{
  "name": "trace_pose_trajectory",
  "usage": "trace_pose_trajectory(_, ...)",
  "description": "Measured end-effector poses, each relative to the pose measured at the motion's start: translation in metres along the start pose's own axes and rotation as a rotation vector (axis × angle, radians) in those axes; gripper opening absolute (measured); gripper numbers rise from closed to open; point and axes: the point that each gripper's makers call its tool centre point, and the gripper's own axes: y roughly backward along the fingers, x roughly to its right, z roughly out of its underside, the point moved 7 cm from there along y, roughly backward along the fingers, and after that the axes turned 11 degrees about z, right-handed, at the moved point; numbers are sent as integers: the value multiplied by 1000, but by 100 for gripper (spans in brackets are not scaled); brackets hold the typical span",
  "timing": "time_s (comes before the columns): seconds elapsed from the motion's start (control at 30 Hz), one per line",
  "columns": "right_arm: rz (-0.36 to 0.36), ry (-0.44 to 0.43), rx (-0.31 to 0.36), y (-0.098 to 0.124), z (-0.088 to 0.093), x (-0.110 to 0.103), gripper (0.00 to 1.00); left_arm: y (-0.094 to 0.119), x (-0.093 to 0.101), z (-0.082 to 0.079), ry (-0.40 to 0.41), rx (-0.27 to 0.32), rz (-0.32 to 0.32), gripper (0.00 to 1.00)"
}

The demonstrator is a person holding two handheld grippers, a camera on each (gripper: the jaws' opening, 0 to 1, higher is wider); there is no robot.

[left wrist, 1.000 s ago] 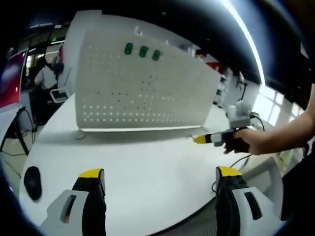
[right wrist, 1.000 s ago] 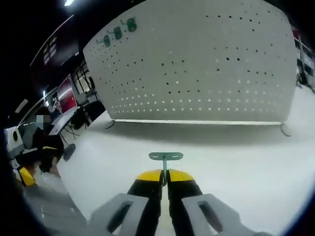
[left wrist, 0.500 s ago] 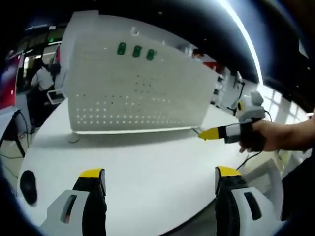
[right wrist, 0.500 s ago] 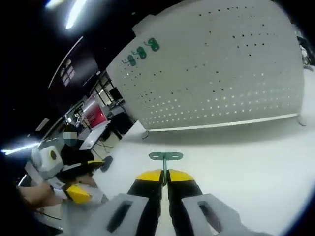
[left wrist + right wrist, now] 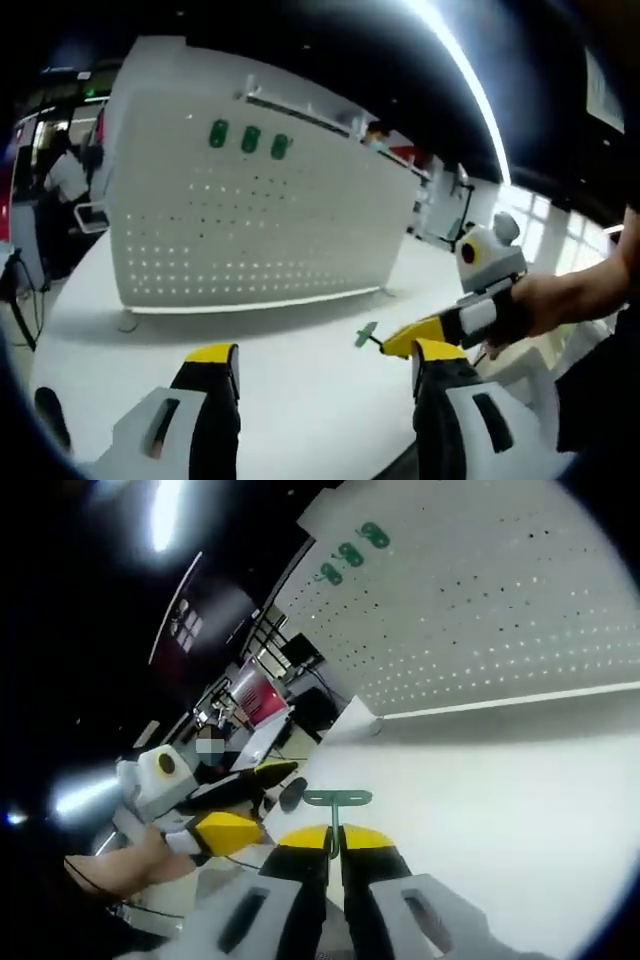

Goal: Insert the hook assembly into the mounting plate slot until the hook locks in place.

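Note:
A white perforated mounting plate stands upright on the white table, with three green hooks seated near its top. My left gripper is open and holds nothing, well short of the plate. My right gripper, held in a hand, reaches in from the right with a small green hook assembly at its tip. In the right gripper view the right gripper is shut on that hook's stem, the plate lies far ahead to the right, and the left gripper shows at the left.
The plate rests on small feet near the table's far side. A dark object lies at the table's left edge. A person sits behind at the left, and a red screen and desks stand beyond the table.
My right gripper with the hook has come closer to the left gripper and rolled left, bringing the left gripper into its view. The left jaws stand slightly narrower.

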Motion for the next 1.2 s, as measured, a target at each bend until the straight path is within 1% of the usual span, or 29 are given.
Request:
trace_pose_trajectory(0.13, -67, -50, -6, -1, 0, -8, 0, -2, 3, -1, -8, -7, 40, 51)
trace_pose_trajectory(0.23, -88, -36, -16, -2, 1, -10, 0, -5, 3, -1, 6, -3, 55, 47)
trace_pose_trajectory(0.3, -107, -45, -29, -3, 2, -12, 0, -6, 3, -1, 4, -1, 65, 43)
trace_pose_trajectory(0.4, -152, -93, -34, -3, 1, -15, 0, -7, 5, -2, 7, -2, 89, 38)
trace_pose_trajectory(0.47, -160, -79, -35, -3, 0, -15, 0, -7, 5, -2, 7, 3, 103, 33)
trace_pose_trajectory(0.57, -181, -70, -54, -4, -1, -16, 0, -8, 5, -3, -5, 12, 114, 31)
trace_pose_trajectory(0.67, -198, -82, -60, -5, -3, -15, 0, -10, 9, -5, -14, 16, 146, 22)
trace_pose_trajectory(0.8, -222, -139, -65, -6, -5, -14, 0, -13, 14, -10, -28, 12, 185, 8)
trace_pose_trajectory(0.83, -224, -144, -67, -6, -5, -14, 0, -14, 16, -10, -36, 5, 198, 7)
trace_pose_trajectory(0.87, -228, -152, -70, -5, -5, -14, 0, -14, 15, -11, -69, -13, 191, 6)
trace_pose_trajectory(0.9, -233, -152, -72, -5, -5, -12, 0, -15, 16, -12, -73, -20, 195, 6)
trace_pose_trajectory(0.97, -257, -189, -85, -4, -4, -11, 0, -15, 17, -14, -91, -34, 213, 5)
trace_pose_trajectory(1.0, -262, -229, -96, -2, -4, -11, 0, -16, 18, -14, -103, -42, 219, 4)
trace_pose_trajectory(1.03, -271, -246, -104, -2, -3, -11, 0, -17, 18, -14, -107, -45, 223, 4)
trace_pose_trajectory(1.13, -280, -235, -96, 1, -3, -12, 0, -17, 19, -16, -108, -53, 233, 3)
trace_pose_trajectory(1.2, -284, -221, -75, 2, -5, -12, 0, -17, 20, -19, -117, -58, 232, 3)
